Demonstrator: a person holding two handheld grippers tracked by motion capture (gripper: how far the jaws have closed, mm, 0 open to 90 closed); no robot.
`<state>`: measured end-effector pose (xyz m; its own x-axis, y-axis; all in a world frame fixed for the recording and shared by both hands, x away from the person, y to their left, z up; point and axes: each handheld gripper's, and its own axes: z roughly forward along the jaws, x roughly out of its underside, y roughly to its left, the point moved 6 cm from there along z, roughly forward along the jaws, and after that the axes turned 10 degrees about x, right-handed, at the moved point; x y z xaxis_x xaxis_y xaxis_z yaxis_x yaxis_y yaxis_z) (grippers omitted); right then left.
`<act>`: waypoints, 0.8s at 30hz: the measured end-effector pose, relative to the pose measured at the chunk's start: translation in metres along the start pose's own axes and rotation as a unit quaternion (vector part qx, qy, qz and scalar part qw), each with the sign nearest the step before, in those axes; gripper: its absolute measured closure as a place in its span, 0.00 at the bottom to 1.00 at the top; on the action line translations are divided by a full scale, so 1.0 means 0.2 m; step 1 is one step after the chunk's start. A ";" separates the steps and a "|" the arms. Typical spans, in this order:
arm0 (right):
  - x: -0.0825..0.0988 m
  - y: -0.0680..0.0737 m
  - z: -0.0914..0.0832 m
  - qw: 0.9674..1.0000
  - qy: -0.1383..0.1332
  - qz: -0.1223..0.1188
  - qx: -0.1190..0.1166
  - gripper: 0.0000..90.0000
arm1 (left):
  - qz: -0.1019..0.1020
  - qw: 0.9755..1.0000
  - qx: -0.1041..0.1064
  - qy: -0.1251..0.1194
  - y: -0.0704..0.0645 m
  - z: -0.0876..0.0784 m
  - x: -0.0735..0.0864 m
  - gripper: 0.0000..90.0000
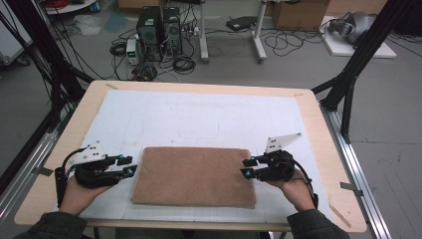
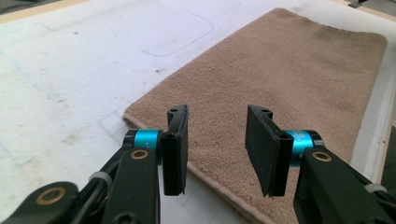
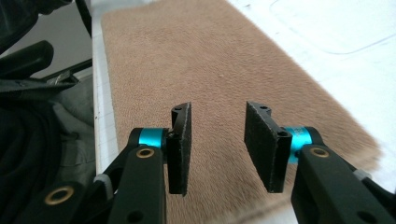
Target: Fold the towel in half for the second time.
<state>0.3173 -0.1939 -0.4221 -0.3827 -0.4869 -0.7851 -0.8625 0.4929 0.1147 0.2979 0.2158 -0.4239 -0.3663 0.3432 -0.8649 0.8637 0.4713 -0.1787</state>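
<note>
A brown folded towel [image 1: 194, 175] lies flat on the white mat near the table's front edge. My left gripper [image 1: 130, 166] hovers at the towel's left edge, jaws apart with nothing between them; in the left gripper view the towel [image 2: 299, 79] stretches away beyond my left gripper [image 2: 217, 149]. At the towel's right edge my right gripper [image 1: 246, 167] also stands open and empty. Under my right gripper [image 3: 217, 147] in the right gripper view, the towel [image 3: 210, 65] spreads out below the jaws.
A white mat [image 1: 199, 114] covers most of the wooden table [image 1: 318, 124]. Black frame posts [image 1: 358, 55] stand at the table's back corners. Computers and cables [image 1: 159, 35] sit on the floor beyond the far edge.
</note>
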 end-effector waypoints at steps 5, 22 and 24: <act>0.05 0.02 0.10 0.999 0.035 -0.028 0.006 0.67 | 0.004 0.999 0.011 0.036 -0.02 0.12 0.05 0.67; 0.21 0.07 0.15 0.998 0.056 -0.040 0.014 0.68 | 0.009 0.997 -0.017 0.076 0.01 0.22 0.16 0.65; 0.19 0.06 0.14 0.998 0.048 -0.040 0.023 0.67 | 0.004 0.998 -0.022 0.060 0.02 0.21 0.13 0.65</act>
<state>0.3014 -0.1860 -0.4668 -0.3455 -0.5909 -0.7290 -0.8760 0.4816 0.0248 0.3064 0.1929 -0.4669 -0.3995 0.4407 -0.8039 0.8519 0.5024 -0.1479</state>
